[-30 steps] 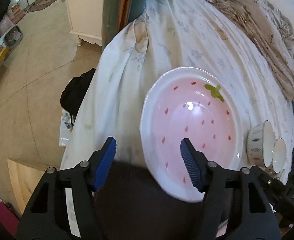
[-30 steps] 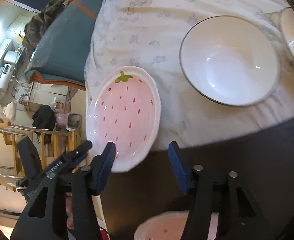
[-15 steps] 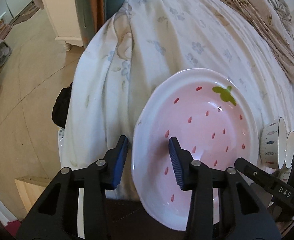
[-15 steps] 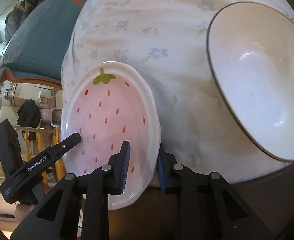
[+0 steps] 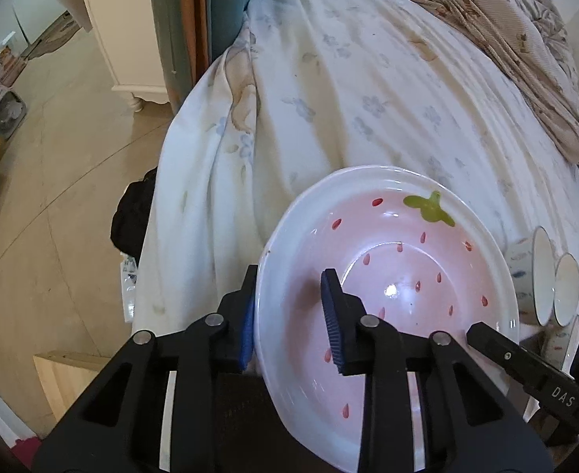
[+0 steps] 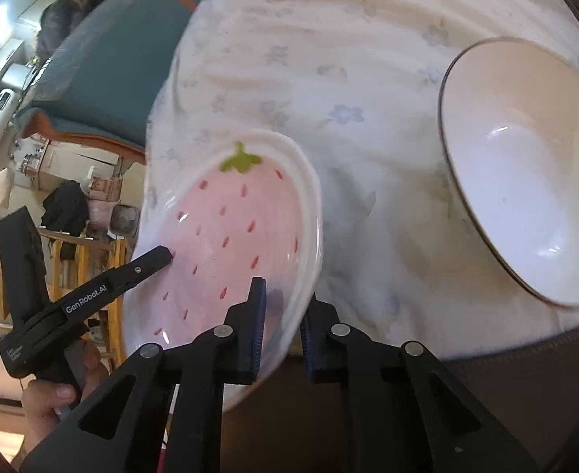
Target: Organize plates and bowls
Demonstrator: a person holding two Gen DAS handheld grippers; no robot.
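Left gripper (image 5: 289, 315): fingers have just been closing and are now clamping the near-left rim of the strawberry plate, one blue pad outside the rim, the other inside on the pink glaze
Right gripper (image 6: 281, 323): fingers have also just been closing, now pinching the plate's opposite rim, one pad on the pink face, the other under the white edge
Person's hand (image 6: 53, 398): gripping the left tool's handle, showing at the lower left of the right wrist view
Strawberry plate (image 5: 400, 268): pink with red seeds and a green stalk, sitting at the near edge of the surface, held on both sides, looking slightly tilted
Floral cloth (image 5: 329, 90): white, draping over the surface and hanging down its left side
White bowl (image 6: 526, 181): dark-rimmed, resting on the cloth well to the plate's right
Small patterned bowls (image 5: 542, 276): standing just beyond the plate's right rim in the left wrist view
Beige blanket (image 5: 506, 39): lying crumpled at the far end
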